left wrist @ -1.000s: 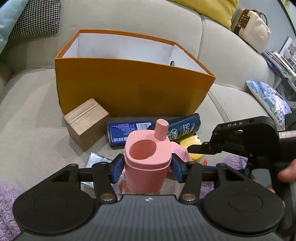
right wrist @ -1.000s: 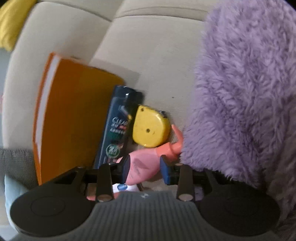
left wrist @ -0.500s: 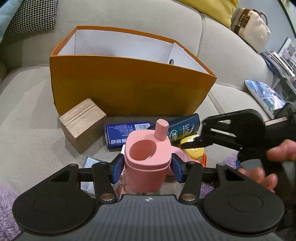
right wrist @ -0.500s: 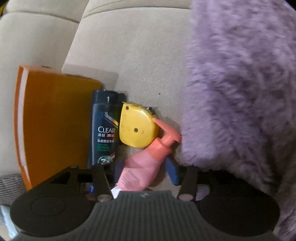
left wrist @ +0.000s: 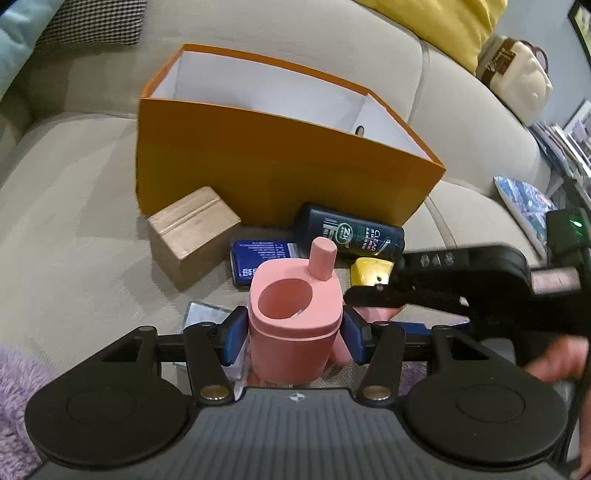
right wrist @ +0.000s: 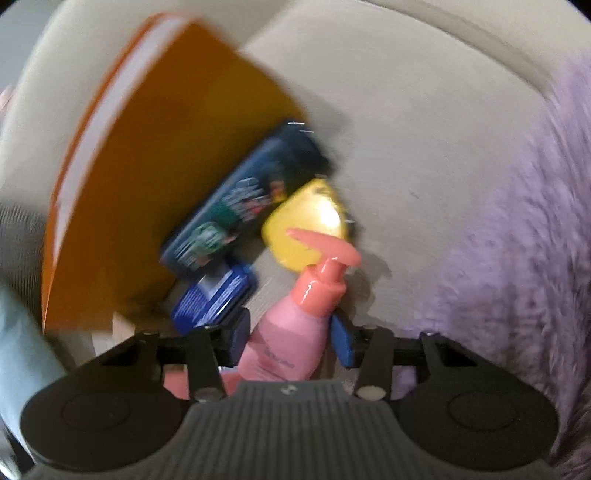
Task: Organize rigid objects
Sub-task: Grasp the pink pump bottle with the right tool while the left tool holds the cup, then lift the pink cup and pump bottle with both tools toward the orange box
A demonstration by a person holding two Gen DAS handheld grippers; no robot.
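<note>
My left gripper point(left wrist: 294, 334) is shut on a pink cup with a stub handle point(left wrist: 293, 317), held above the sofa seat. My right gripper point(right wrist: 290, 341) is shut on a pink pump bottle point(right wrist: 295, 325); it also shows at the right of the left wrist view point(left wrist: 436, 284). An open orange box point(left wrist: 280, 162) with a white inside stands behind. In front of it lie a wooden block point(left wrist: 192, 229), a dark shampoo bottle point(left wrist: 351, 234), a blue tin point(left wrist: 262, 258) and a yellow tape measure point(left wrist: 369, 271).
A silver packet point(left wrist: 201, 314) lies under my left gripper. A purple fluffy blanket point(right wrist: 517, 240) covers the seat at the right. A yellow cushion point(left wrist: 436, 26) and a cream plush bag point(left wrist: 517, 77) sit on the sofa back.
My right gripper has lifted the pink pump bottle and swung, so its view is blurred. My left gripper with the pink cup has moved left and closer to the box.
</note>
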